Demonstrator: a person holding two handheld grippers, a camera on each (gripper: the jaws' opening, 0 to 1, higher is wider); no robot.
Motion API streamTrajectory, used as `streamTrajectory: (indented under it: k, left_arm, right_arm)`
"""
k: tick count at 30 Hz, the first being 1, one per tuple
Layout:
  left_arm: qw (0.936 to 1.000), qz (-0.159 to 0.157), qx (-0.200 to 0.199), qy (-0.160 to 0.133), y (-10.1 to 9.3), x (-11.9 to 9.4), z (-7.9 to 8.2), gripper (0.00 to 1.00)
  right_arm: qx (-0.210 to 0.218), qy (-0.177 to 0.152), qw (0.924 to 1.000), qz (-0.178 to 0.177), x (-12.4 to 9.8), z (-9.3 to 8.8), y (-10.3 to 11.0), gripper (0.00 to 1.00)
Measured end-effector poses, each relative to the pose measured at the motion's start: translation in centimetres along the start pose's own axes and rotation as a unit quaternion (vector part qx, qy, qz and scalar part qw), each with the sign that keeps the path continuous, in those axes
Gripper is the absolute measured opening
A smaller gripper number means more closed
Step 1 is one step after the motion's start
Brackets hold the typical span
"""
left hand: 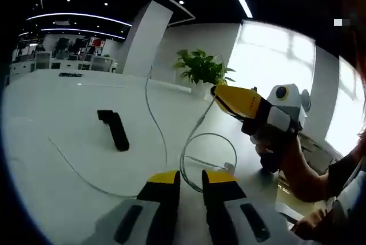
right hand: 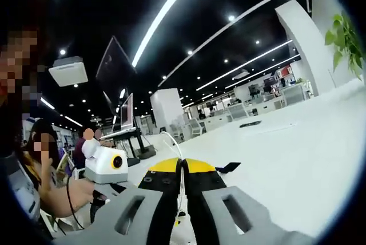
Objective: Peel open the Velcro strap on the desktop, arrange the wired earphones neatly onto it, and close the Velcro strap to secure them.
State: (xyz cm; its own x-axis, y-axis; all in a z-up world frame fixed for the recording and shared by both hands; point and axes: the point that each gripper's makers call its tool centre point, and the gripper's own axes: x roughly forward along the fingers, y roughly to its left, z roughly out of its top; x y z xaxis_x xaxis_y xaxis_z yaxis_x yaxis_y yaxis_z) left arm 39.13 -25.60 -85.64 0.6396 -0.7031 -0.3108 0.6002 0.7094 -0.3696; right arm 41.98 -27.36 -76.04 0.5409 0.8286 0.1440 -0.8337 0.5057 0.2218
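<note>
1. The black Velcro strap [left hand: 114, 129] lay flat on the white desktop [left hand: 51, 159], left of the looping earphone cable [left hand: 191, 142], with open surface all round it.
2. The right gripper [left hand: 216, 92] was clamped on that cable, holding it raised at the right.
3. The left gripper [left hand: 190, 177] hovered near, jaws slightly apart and empty.
4. A potted plant [left hand: 200, 68] stood at the far edge.

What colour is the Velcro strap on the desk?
Black; the Velcro strap shows best in the left gripper view.
</note>
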Motion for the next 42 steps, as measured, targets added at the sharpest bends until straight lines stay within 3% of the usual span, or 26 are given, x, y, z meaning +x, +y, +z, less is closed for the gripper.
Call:
streamTrajectory:
  k: [14, 19, 22, 26, 31, 34, 38, 40, 42]
  left_arm:
    - [0.9998, 0.016, 0.010, -0.012, 0.5, -0.5, 0.8, 0.07]
    - [0.9962, 0.060, 0.060, -0.021, 1.4, -2.1, 2.1, 0.07]
    - [0.9882, 0.102, 0.113, -0.019, 2.0, -3.6, 3.3, 0.07]
    - [0.9762, 0.150, 0.155, -0.027, 3.0, -6.0, 4.8, 0.06]
    - [0.9547, 0.213, 0.204, -0.041, 4.4, -9.6, 7.5, 0.06]
    - [0.9454, 0.235, 0.222, -0.044, 5.1, -11.3, 8.9, 0.06]
    - [0.9267, 0.272, 0.256, -0.045, 6.2, -13.4, 10.7, 0.06]
    - [0.9246, 0.274, 0.261, -0.048, 6.2, -13.9, 11.4, 0.06]
    - [0.9268, 0.266, 0.260, -0.055, 6.0, -14.2, 12.2, 0.06]
  right_arm:
    - [0.006, -0.011, 0.9999, -0.003, -0.6, 0.4, 0.0, 0.05]
    - [0.018, -0.013, 0.9997, -0.007, -1.0, 0.3, -0.4, 0.05]
    - [0.024, -0.011, 0.9997, -0.003, -0.9, 0.1, -0.3, 0.05]
    - [0.033, -0.015, 0.9992, 0.018, -0.3, -0.2, 1.1, 0.05]
    - [0.038, -0.010, 0.9978, 0.055, 1.2, -0.7, 3.6, 0.05]
    - [0.037, -0.011, 0.9962, 0.078, 2.0, -0.7, 5.2, 0.06]
    - [0.023, -0.010, 0.9963, 0.082, 2.2, -0.5, 5.5, 0.07]
    - [0.019, -0.013, 0.9965, 0.080, 2.2, -0.1, 5.3, 0.08]
    - [0.020, -0.018, 0.9966, 0.078, 2.3, 0.6, 5.0, 0.08]
